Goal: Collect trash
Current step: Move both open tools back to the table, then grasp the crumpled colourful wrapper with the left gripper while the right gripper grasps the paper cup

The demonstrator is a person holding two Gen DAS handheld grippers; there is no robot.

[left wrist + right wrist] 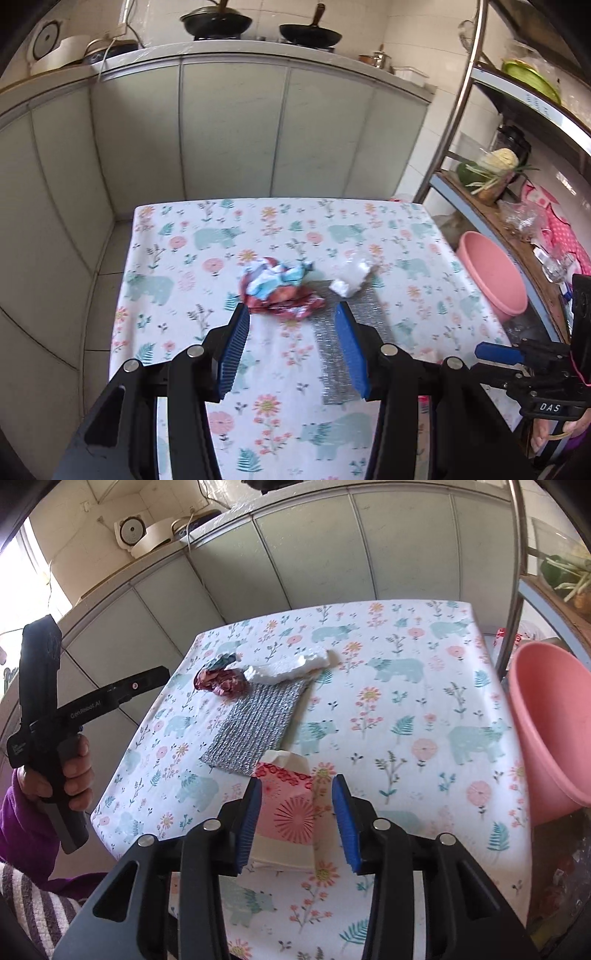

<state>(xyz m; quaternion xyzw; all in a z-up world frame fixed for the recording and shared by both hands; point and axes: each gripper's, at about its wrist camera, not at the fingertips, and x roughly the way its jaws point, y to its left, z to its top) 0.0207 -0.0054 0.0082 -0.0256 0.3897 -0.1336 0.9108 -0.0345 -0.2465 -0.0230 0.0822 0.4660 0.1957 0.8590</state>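
Four bits of trash sit on the flowered surface (406,236): crumpled wrapper (280,288), white foam scrap (351,277), silver mesh pad (258,727) & a pink paper carton (291,812). Left hand-held gripper (291,347) is wide & empty, aimed at the wrapper just ahead, prob. lining up a grab. Right hand-held gripper (295,827) straddles the carton; left pad touches, right pad shows a gap, so not clamped. Pink basin (546,731) off the surface's right edge, likely the drop spot.
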